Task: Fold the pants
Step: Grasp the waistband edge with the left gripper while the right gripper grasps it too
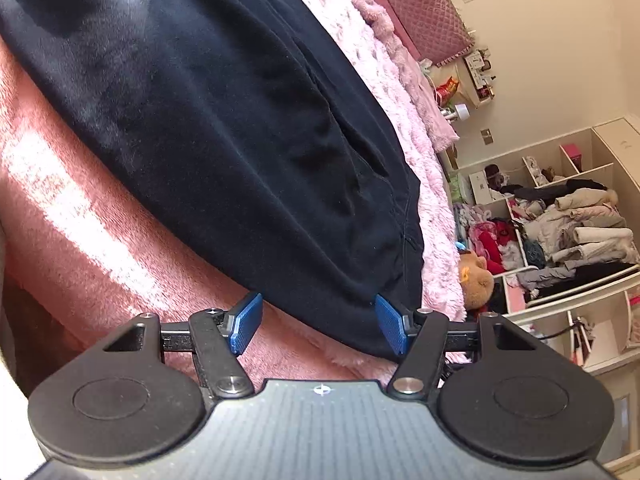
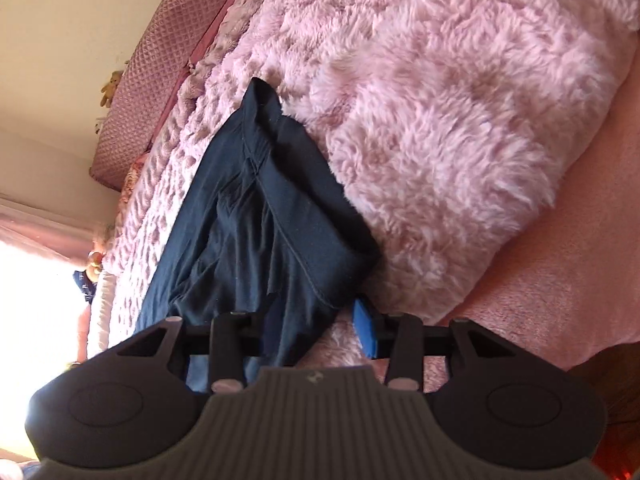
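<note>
While both views are tilted sideways, each shows the same bed (image 1: 80, 208), covered with a smooth salmon-pink blanket and, beside it, a fluffy pale pink throw (image 2: 440, 120). Dark navy pants (image 1: 224, 128) lie stretched along the bed, partly on the salmon blanket and partly on the fluffy throw. The left gripper (image 1: 318, 324) is at the near end of the pants, by the edge of the bed; its two blue pads (image 1: 246, 322) stand wide apart, one on either side of the dark fabric's end, and neither visibly presses on it. The right gripper (image 2: 304, 330) is at another end of the pants, where the cloth bunches in folds. A flap of the fabric drapes down between its fingers and hides one pad; the other blue pad (image 2: 366, 330) stands clear of the cloth, so whether the fabric is clamped cannot be told. Beyond the bed's far edge in the left view, open shelves (image 1: 560, 220) hold heaped clothes, and a quilted pink headboard (image 1: 424, 8) stands against a cream wall.
</note>
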`<state>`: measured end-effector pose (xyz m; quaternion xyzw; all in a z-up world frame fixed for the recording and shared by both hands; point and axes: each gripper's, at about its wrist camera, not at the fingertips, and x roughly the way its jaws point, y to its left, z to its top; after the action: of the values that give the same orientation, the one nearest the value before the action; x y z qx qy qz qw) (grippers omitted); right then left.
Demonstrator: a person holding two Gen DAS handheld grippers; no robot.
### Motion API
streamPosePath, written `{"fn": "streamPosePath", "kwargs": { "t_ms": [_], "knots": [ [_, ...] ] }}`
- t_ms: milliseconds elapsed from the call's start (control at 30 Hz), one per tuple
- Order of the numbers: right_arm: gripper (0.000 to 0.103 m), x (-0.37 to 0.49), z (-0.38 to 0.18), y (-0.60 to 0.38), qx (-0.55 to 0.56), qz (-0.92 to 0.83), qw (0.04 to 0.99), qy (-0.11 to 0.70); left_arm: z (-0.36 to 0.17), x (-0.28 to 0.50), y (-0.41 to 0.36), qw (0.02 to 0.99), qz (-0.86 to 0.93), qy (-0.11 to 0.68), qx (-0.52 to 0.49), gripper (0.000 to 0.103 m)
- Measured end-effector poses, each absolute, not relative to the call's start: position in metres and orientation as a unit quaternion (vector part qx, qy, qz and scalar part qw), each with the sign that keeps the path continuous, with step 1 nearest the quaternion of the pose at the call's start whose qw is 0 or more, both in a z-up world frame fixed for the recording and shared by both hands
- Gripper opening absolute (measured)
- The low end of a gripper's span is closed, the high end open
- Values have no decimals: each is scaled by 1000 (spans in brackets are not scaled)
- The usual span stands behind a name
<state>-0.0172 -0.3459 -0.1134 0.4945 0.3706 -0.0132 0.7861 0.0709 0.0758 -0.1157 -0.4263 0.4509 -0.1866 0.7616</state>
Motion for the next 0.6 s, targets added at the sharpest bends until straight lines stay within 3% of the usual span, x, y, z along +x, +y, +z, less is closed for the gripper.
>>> {"fn": "streamPosePath", "kwargs": {
  "t_ms": [67, 133, 367, 467, 533, 600],
  "knots": [
    [36, -18, -118, -349, 513, 9, 782, 355, -120, 71, 72, 760, -180, 463, -420, 74],
    [25, -18, -123, -350, 524, 2, 775, 353, -122, 69, 72, 767, -166, 470, -404, 74],
    [26, -7, -149, -359, 601, 3, 708, 370, -138, 70, 91, 749, -142, 451, -464, 74],
    [21, -9, -147, -354, 568, -2, 735, 370, -154, 74, 101, 742, -122, 426, -504, 69],
    [8, -10, -155, -351, 560, 13, 739, 374, -166, 77, 104, 728, -107, 432, -522, 59],
    [4, -13, -159, -352, 560, 21, 743, 365, -173, 78, 107, 720, -98, 426, -539, 56]
  ]
}}
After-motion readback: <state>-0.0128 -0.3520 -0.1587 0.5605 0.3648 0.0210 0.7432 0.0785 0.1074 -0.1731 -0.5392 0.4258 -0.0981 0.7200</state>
